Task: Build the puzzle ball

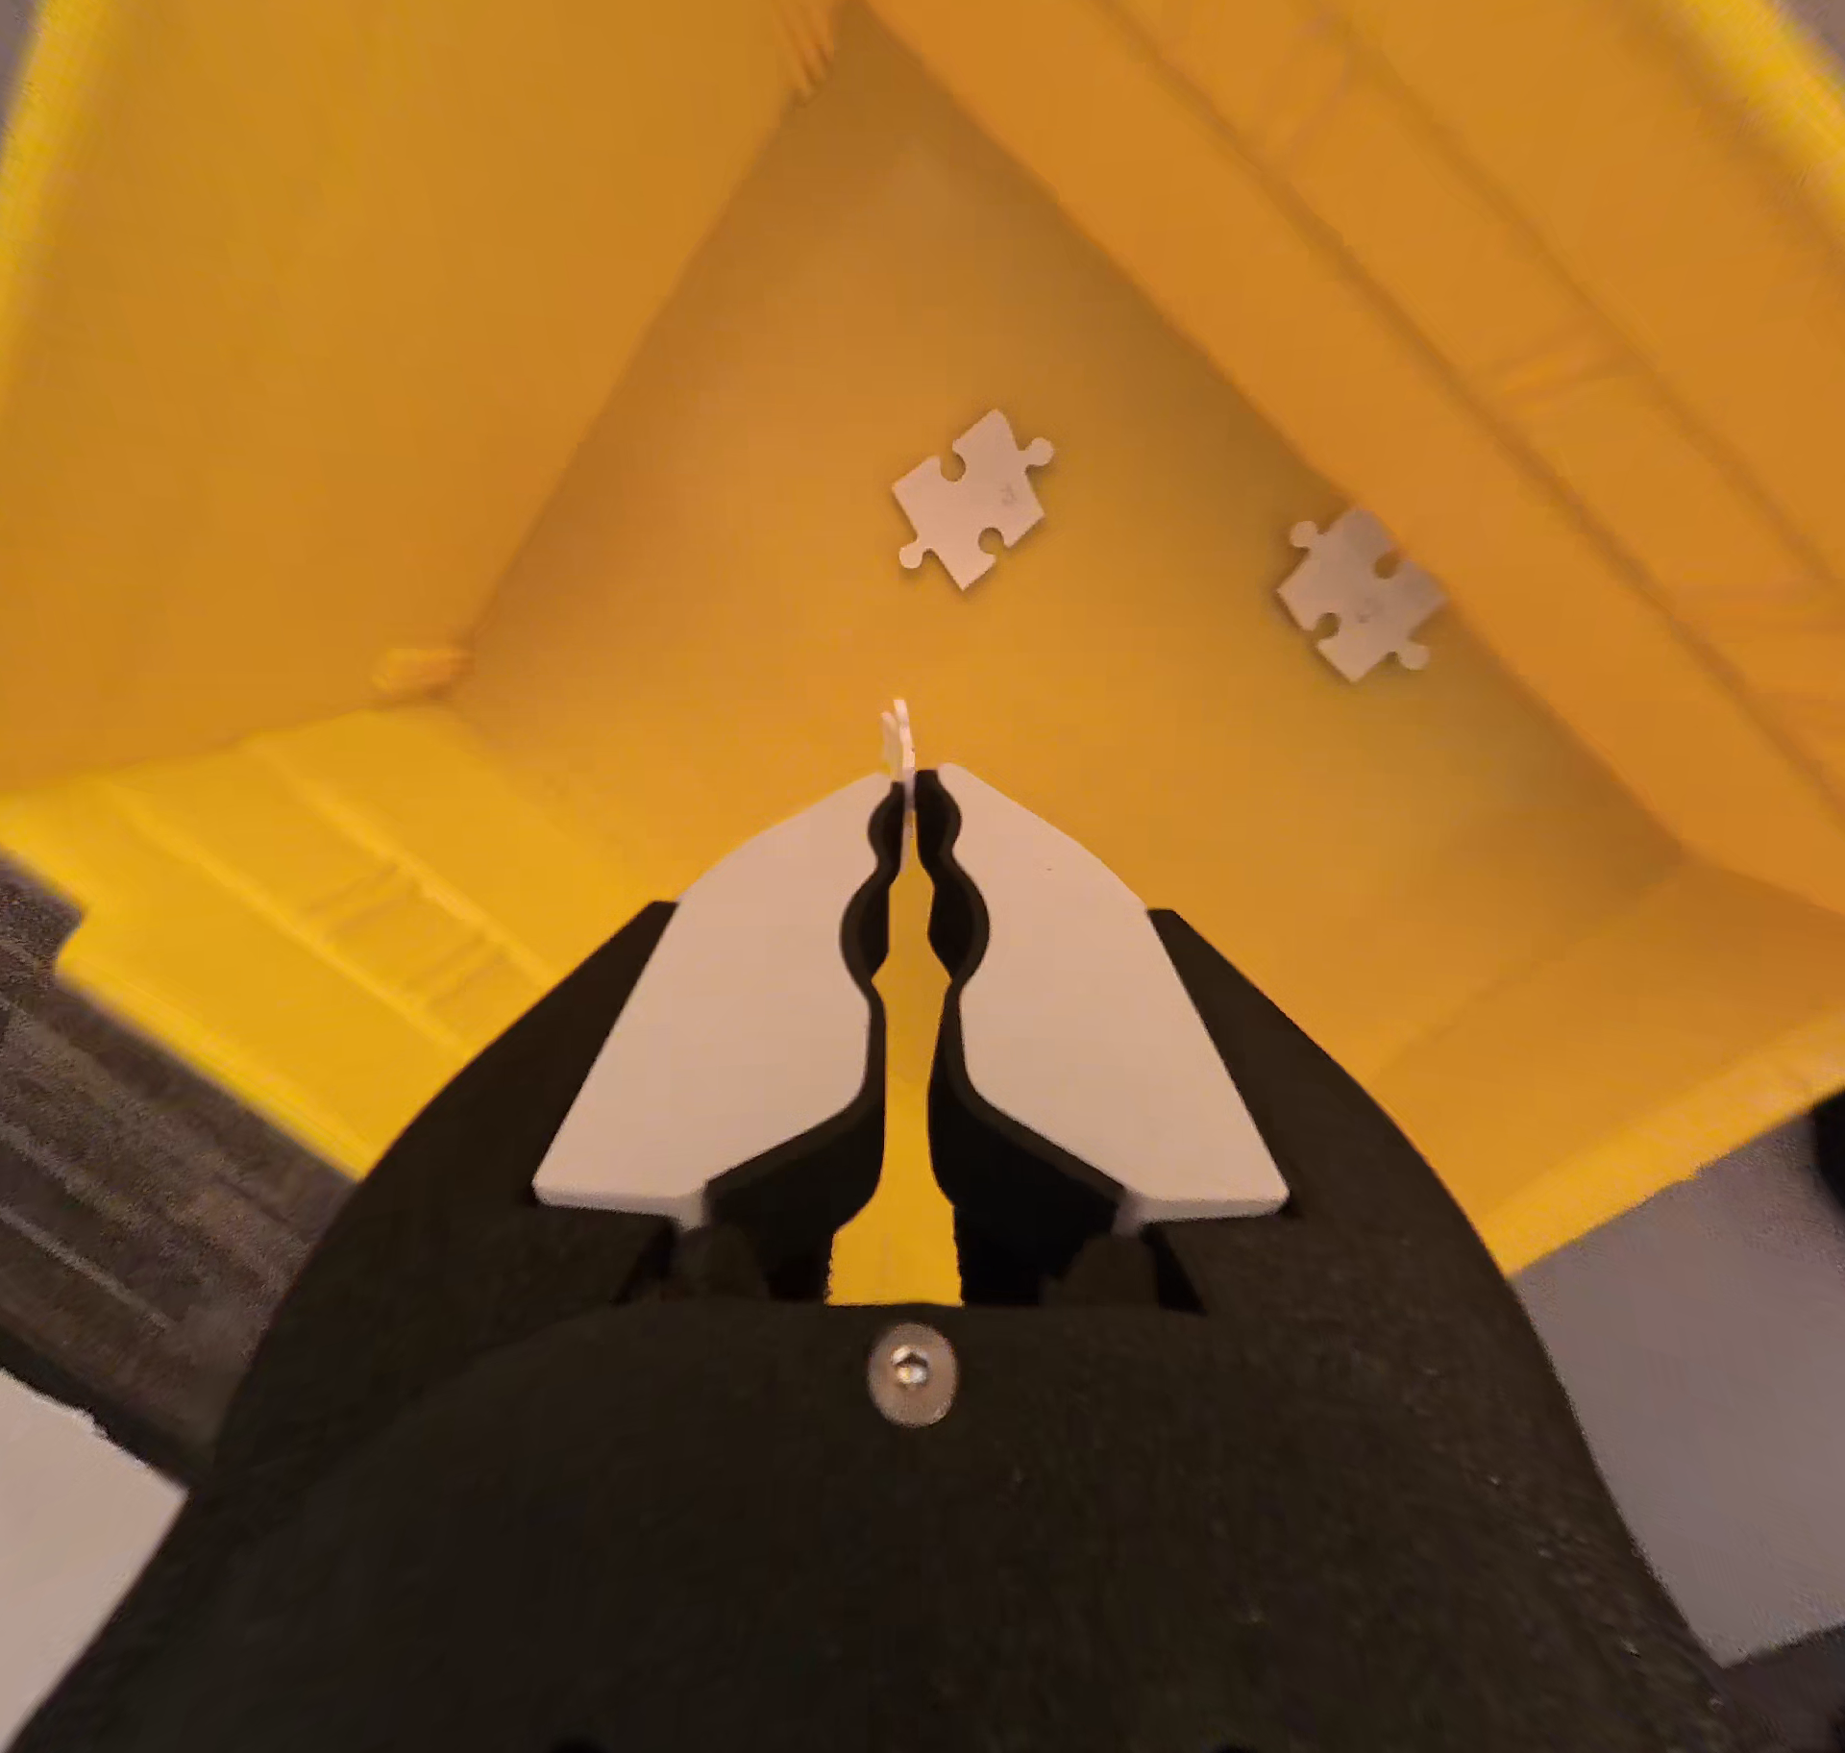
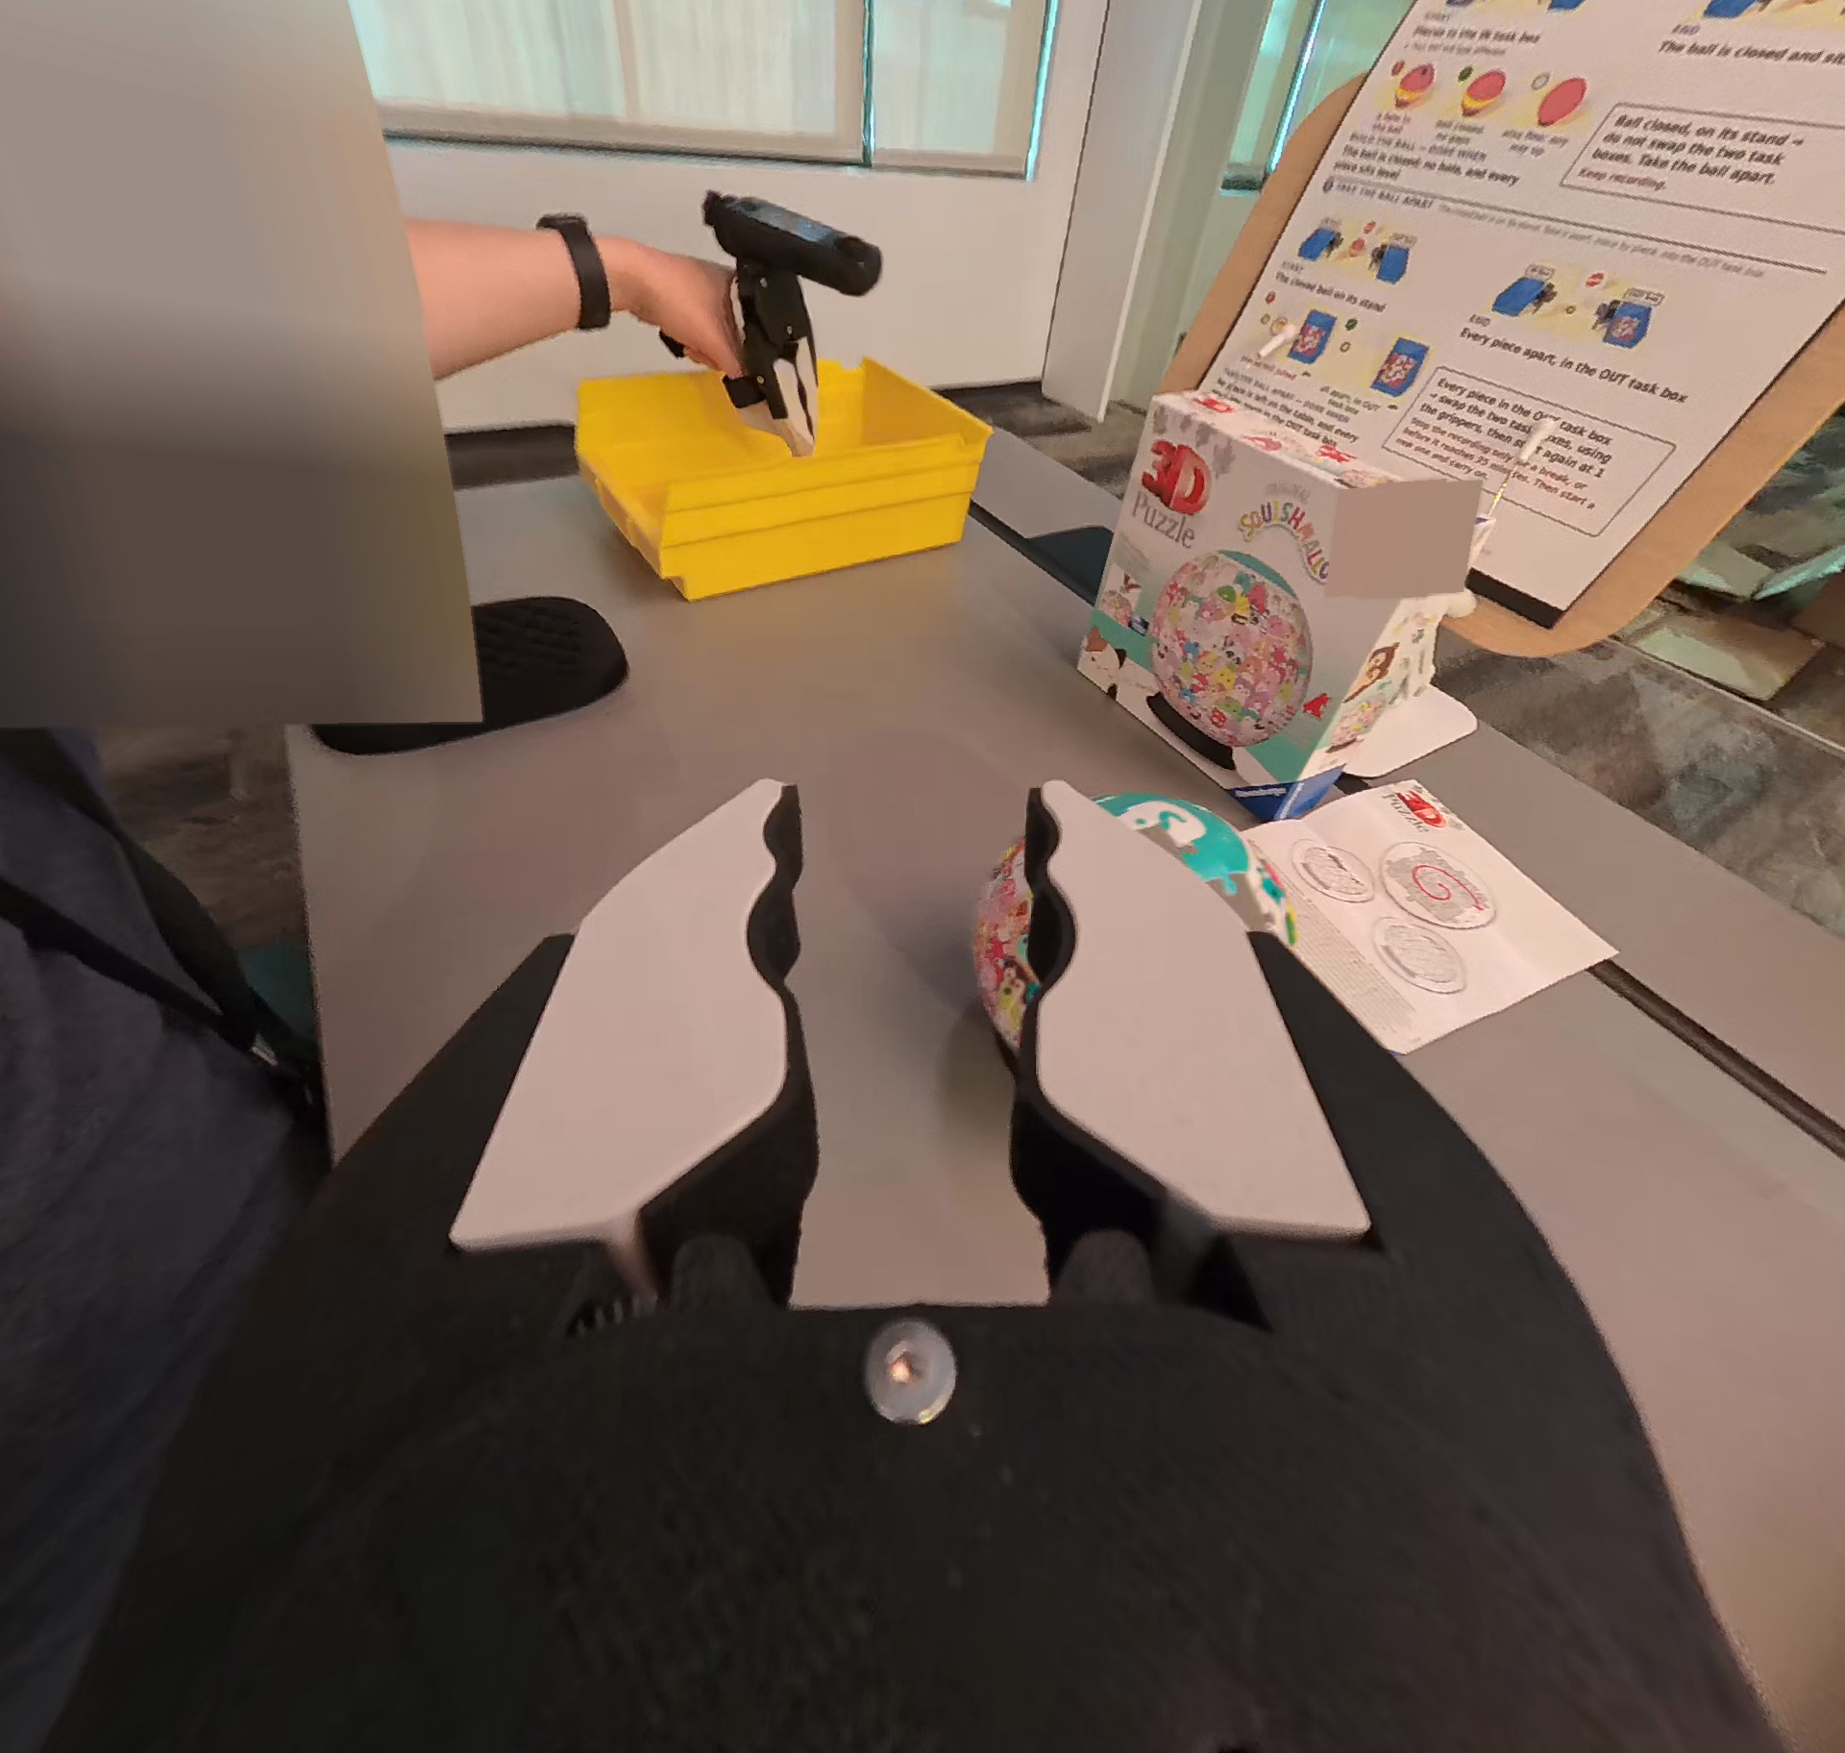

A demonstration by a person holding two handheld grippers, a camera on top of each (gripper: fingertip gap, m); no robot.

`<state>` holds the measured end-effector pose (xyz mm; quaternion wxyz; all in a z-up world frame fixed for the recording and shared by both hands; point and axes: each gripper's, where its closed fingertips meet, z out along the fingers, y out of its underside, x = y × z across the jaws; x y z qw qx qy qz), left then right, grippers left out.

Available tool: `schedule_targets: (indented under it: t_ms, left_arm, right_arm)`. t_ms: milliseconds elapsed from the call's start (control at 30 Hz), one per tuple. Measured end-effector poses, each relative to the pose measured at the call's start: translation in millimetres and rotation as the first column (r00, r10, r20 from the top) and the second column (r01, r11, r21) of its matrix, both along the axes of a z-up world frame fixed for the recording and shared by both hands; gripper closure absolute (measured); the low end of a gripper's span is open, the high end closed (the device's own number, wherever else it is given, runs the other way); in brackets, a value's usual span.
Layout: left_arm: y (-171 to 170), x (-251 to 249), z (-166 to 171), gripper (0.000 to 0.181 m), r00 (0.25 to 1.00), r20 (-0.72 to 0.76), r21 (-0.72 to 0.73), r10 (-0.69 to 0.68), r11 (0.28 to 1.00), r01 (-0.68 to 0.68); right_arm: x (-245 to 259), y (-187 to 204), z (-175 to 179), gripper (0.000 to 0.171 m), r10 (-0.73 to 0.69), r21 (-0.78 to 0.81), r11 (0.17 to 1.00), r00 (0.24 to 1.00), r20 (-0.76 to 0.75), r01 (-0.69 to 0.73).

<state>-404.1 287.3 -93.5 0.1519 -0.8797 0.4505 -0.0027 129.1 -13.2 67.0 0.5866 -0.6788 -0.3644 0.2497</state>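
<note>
Looks like an office or lab room set up for recording: grey table (image 2: 899, 687), large windows (image 2: 699, 18) at upper left of the frame, carpeted floor (image 2: 1647, 737) at right, illustrated instruction board (image 2: 1557, 237) propped at upper right, yellow bin (image 2: 799, 517).

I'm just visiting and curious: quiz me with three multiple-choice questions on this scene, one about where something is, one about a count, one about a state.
1. Where is the left gripper?
A. Inside the yellow bin
B. On the puzzle box
C. Under the table

2. How many loose puzzle pieces lie flat on the bin floor?
A. None
B. Two
C. Five

3. How do the right gripper jaws stand?
A. Shut on a piece
B. Shut on the ball
C. Open, holding nothing

Key: 1 A, the right wrist view shows it reaching into the bin; 2 B, one piece and another lie there, besides the held piece; 3 C, grey table shows between its fingers.
</note>
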Motion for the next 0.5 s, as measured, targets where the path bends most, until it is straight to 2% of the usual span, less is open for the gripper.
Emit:
schedule_targets:
  t_ms: [100, 167, 267, 333, 500]
  left_arm:
    - [-26.6, 20.8, 42.4, 0.179, 0.971, 0.236, 0.093, 0.039, 0.994, -0.063]
    - [-53.1, 45.0, 82.2, 0.179, 0.893, 0.450, 0.161, 0.016, 0.982, -0.099]
    - [-110.1, 95.6, 148.1, 0.179, 0.669, 0.738, 0.232, -0.089, 0.964, -0.127]
    - [-158.4, 137.6, 178.7, 0.179, 0.506, 0.847, 0.240, -0.161, 0.966, -0.094]
    - [-254.8, 243.2, 206.7, 0.179, 0.186, 0.960, 0.215, -0.209, 0.976, -0.016]
  right_arm:
    - [3.3, -10.9, 3.7, 0.129, 0.022, 0.033, 0.999, 0.998, -0.062, -0.020]
    - [-0.2, -14.0, 3.5, 0.130, 0.053, 0.045, 0.998, 0.992, -0.111, -0.048]
    - [-25.8, -7.3, 1.3, 0.133, 0.129, 0.045, 0.991, 0.974, -0.187, -0.122]
    - [-62.3, -3.6, 3.7, 0.133, 0.223, 0.037, 0.975, 0.946, -0.235, -0.220]
    - [-169.6, -8.8, 16.4, 0.135, 0.450, 0.006, 0.880, 0.830, -0.329, -0.475]
